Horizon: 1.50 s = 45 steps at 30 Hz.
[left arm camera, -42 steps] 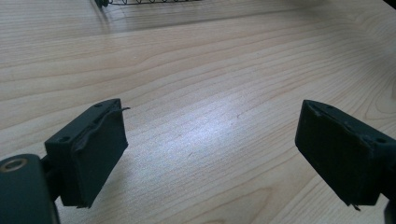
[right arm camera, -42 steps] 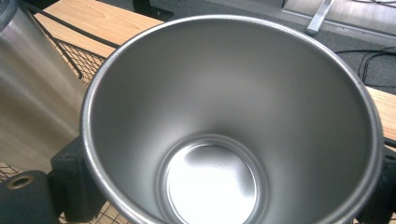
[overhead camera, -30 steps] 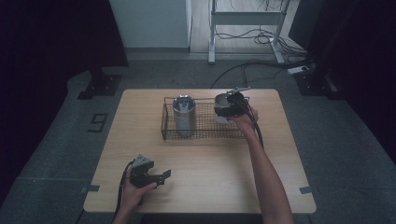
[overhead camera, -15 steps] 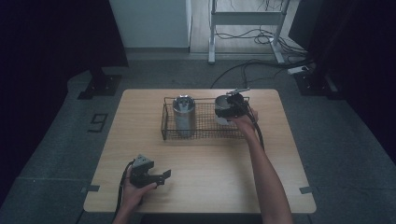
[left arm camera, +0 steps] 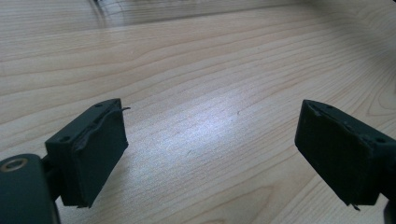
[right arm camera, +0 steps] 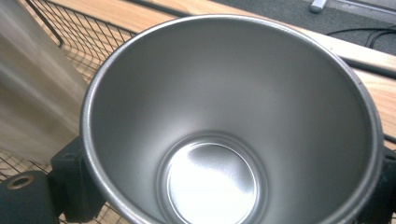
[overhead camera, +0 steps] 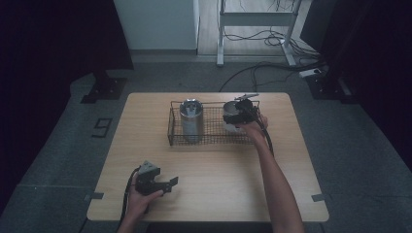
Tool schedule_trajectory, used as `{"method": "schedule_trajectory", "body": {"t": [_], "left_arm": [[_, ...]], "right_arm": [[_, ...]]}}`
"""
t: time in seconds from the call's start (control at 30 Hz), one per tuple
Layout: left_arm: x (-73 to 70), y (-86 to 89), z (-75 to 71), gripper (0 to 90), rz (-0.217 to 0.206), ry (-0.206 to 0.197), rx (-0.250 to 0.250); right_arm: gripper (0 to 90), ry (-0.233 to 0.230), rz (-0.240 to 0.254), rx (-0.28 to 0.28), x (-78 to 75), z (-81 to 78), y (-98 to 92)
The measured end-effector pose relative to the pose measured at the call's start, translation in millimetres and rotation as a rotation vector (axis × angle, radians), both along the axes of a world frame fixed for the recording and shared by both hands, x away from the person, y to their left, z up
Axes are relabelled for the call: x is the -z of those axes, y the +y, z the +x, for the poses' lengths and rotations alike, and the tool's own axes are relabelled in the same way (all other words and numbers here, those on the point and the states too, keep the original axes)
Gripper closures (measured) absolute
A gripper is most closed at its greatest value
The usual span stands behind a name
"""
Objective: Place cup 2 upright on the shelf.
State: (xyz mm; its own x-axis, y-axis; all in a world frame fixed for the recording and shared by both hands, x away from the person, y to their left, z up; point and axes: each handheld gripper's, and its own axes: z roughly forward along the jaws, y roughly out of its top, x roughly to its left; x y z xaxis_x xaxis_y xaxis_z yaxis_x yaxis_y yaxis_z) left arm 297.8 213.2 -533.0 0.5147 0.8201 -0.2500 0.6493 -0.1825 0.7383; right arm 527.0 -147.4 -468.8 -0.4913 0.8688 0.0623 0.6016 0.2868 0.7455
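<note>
**Holding a steel cup upright in the wire basket**

Gripping the open steel cup [right arm camera: 224, 121] with my right gripper [overhead camera: 238, 117], I have a jaw on either side of its wall, and both press against it. The cup stands in the right end of the wire basket [overhead camera: 209, 141], mouth facing up, its long axis upright; in the right gripper view I look straight down its bare, polished inside to the round bottom. I can read no brand, label or writing on it.

At the basket's left end stands a second steel tumbler [overhead camera: 190, 119], also upright, with a lid on top; any marking on it is too small to tell. The two are well apart.

The basket sits on the far half of the wooden table [overhead camera: 291, 194], its long side running across.

My left gripper [overhead camera: 167, 183] rests on the table near the front left edge, jaws spread wide with only bare wood between them.
</note>
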Motion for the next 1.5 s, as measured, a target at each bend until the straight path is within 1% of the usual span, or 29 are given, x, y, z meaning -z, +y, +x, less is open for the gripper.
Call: {"method": "schedule_trajectory", "body": {"t": [0.1, 0.2, 0.47, 0.53, 0.7, 1.0, 1.1, 1.4, 1.5], "left_arm": [[0.2, -0.2, 0.0, 9.1, 0.002, 0.001, 0.001], [0.6, -0.8, 0.1, 9.1, 0.001, 0.001, 0.002], [1.6, -1.9, 0.1, 9.2, 0.004, 0.003, 0.005], [1.6, -1.9, 0.2, 9.2, 0.005, 0.003, 0.005], [2.0, -2.3, 0.2, 9.2, 0.008, 0.005, 0.008], [2.1, -2.8, 0.1, 9.2, 0.010, 0.006, 0.012], [2.1, -2.7, 0.0, 9.2, 0.010, 0.005, 0.011], [2.4, -3.0, 0.0, 9.2, 0.012, 0.007, 0.015], [2.4, -3.4, -0.2, 9.2, 0.012, 0.007, 0.016]], "right_arm": [[7.8, 0.005, -0.017, 0.001, 4.4, -0.1, -0.6], [7.8, 0.010, -0.011, 0.006, 6.3, -0.2, -2.1], [7.8, 0.026, -0.016, 0.008, 10.1, 0.0, -4.5], [7.8, 0.024, -0.017, 0.005, 10.2, -0.3, -4.0], [7.8, 0.030, -0.038, 0.015, 11.1, -0.8, -1.6], [7.7, 0.063, -0.083, 0.013, 16.2, 0.2, 0.3], [7.7, 0.066, -0.077, 0.020, 16.6, 0.4, -0.4], [7.4, 0.077, -0.078, 0.018, 16.6, -1.1, -1.2], [7.3, 0.081, -0.096, 0.021, 15.9, -3.1, -0.1]]}}
